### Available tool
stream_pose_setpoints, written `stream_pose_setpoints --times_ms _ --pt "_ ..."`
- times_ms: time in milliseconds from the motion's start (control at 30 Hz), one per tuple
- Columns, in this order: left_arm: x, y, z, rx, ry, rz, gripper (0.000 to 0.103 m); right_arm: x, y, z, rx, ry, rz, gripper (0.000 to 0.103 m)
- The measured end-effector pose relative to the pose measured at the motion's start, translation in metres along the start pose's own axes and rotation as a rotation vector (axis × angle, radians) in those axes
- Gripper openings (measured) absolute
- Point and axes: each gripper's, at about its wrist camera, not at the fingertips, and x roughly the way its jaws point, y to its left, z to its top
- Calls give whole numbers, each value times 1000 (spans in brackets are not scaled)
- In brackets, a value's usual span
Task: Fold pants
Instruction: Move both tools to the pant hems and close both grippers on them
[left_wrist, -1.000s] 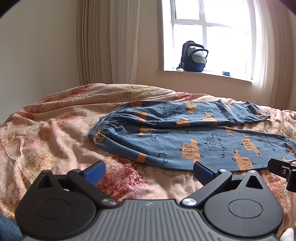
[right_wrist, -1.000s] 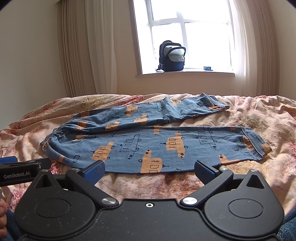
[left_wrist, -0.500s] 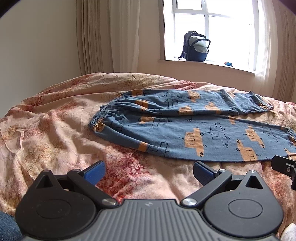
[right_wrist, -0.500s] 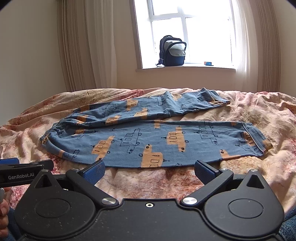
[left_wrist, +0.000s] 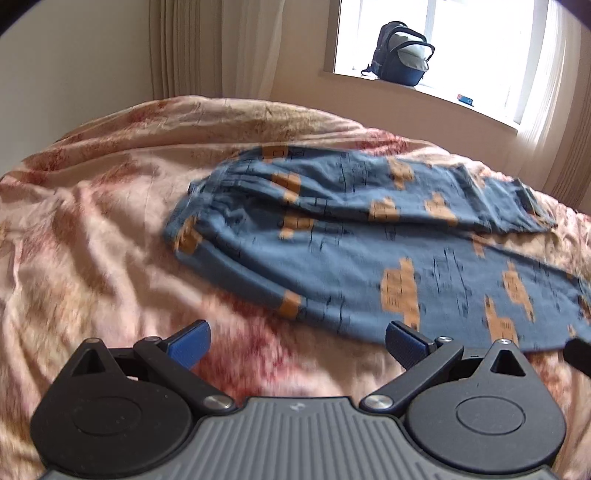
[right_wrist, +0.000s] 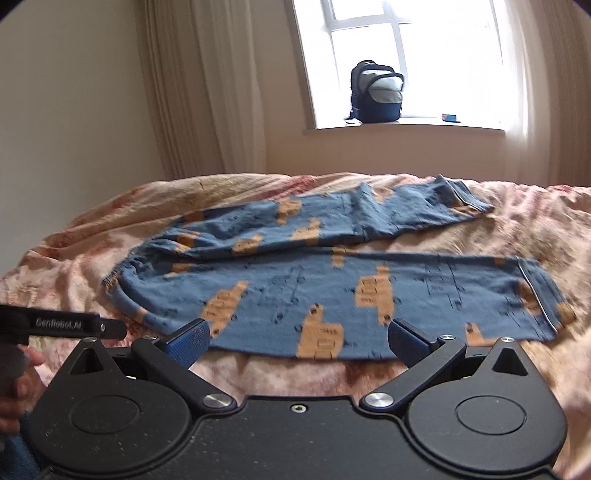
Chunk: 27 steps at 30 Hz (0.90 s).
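Left gripper (left_wrist: 297, 341) hangs spread wide with nothing between its blue pads, over the bedspread (left_wrist: 92, 229) near the bed's front edge. The pants (left_wrist: 369, 251) lie flat mid-bed, waistband to the left. The right wrist view alone shows both leg cuffs, and the right gripper (right_wrist: 299, 339), also gaping and empty, at the pants' near edge. A backpack (right_wrist: 376, 96) sits on the windowsill.

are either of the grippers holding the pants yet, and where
Nothing is held. The left gripper and right gripper are both open, short of the near edge of the pants lying unfolded on the bed.
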Motion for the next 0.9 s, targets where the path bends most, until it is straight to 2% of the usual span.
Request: stream_pose_setpoints --times_ms 100,267,367,533,633,667,767,833,900 --pt "22 5 37 41 -28 -1 103 22 -14 19 -25 33 41 103" --pt "79 10 100 223 -105 27 103 71 -38 50 -104 52 39 103" --pt "122 17 141 300 -133 15 103 114 -51 79 -173 77 74 103" --pt "204 34 201 348 -78 -28 103 209 -60 134 -331 113 152 102" --pt "251 42 223 402 13 -69 103 267 -60 165 -400 164 189 102" --pt "263 46 227 416 40 -81 101 284 -61 174 -411 179 196 97" --pt "283 54 233 445 90 -111 92 328 -62 198 -448 238 221 84" --pt "288 56 235 474 111 -159 86 347 -60 207 -522 278 250 79" --pt "290 56 237 504 149 -227 72 360 -61 213 -611 327 276 78"
